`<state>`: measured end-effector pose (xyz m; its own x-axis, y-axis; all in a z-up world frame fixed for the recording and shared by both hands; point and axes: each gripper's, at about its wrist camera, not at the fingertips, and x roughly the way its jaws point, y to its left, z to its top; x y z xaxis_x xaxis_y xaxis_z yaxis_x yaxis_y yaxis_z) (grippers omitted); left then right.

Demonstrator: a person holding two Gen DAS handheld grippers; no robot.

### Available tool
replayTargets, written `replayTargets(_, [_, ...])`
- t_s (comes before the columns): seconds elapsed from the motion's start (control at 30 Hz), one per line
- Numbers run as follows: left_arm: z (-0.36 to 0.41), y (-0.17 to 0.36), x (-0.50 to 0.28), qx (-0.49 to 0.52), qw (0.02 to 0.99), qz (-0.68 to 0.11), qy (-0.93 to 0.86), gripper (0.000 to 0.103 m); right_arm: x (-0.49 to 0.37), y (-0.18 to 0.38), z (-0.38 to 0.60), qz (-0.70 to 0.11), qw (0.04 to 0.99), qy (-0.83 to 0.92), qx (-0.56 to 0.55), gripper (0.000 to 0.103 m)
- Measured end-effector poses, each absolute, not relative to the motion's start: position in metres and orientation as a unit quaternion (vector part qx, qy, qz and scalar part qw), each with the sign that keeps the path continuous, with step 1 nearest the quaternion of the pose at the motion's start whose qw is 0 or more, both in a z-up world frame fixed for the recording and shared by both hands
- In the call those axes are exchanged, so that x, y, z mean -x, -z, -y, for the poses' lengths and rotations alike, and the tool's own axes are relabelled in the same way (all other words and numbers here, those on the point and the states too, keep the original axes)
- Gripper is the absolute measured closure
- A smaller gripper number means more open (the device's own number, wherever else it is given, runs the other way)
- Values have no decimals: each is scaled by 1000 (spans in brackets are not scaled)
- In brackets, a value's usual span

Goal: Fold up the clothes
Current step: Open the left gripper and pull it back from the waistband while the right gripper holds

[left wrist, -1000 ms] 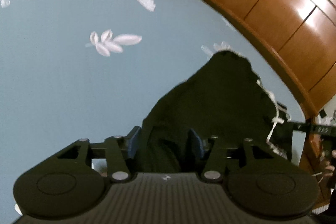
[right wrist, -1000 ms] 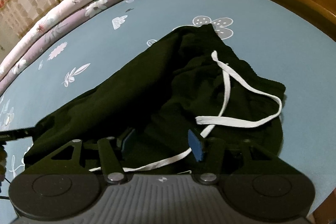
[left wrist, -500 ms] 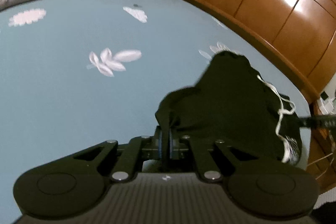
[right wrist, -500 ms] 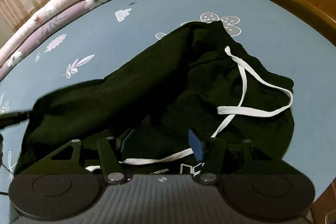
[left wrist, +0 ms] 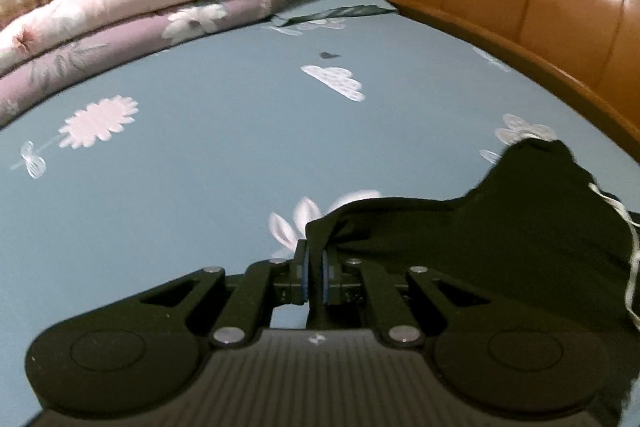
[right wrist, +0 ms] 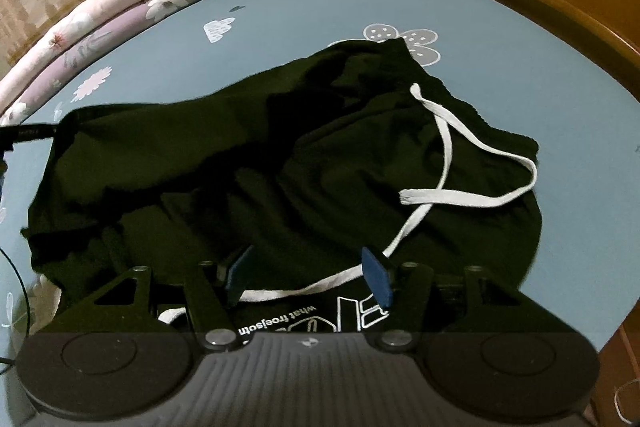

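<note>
Here black shorts (right wrist: 280,163), soft and rumpled, sprawl near the bed (left wrist: 200,167) edge; flat white drawstring (right wrist: 448,147) loops; left tool (left wrist: 314,277) pinches a hem; right tool (right wrist: 306,281) spread.

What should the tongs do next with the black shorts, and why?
Probably the right tongs should close on the fabric under them. The left tongs are already shut on one edge of the black shorts, pulling it out over the blue bedsheet, while the right ones stand open above the crumpled part near the white drawstring. Two grips would let the shorts be spread flat.
</note>
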<state>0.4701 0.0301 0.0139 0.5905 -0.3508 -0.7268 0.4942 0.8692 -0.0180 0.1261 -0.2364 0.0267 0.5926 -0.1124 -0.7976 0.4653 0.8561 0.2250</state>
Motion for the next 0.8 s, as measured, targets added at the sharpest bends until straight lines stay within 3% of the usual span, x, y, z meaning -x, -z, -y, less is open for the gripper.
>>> replayTargets(0.57, [6,-13,-563,-144,885,-408,170,98,-116,-28,250,-409,868,182,-215,38])
replayTargets(0.73, [11,10,-571,-160,876,-427,155,95,-109,-23,255,-411,863,188,-224,38])
replayTargets(0.8, [12,18,-572,-166,874,-431,149,89,-109,-22,256,-412,862,188,-225,38])
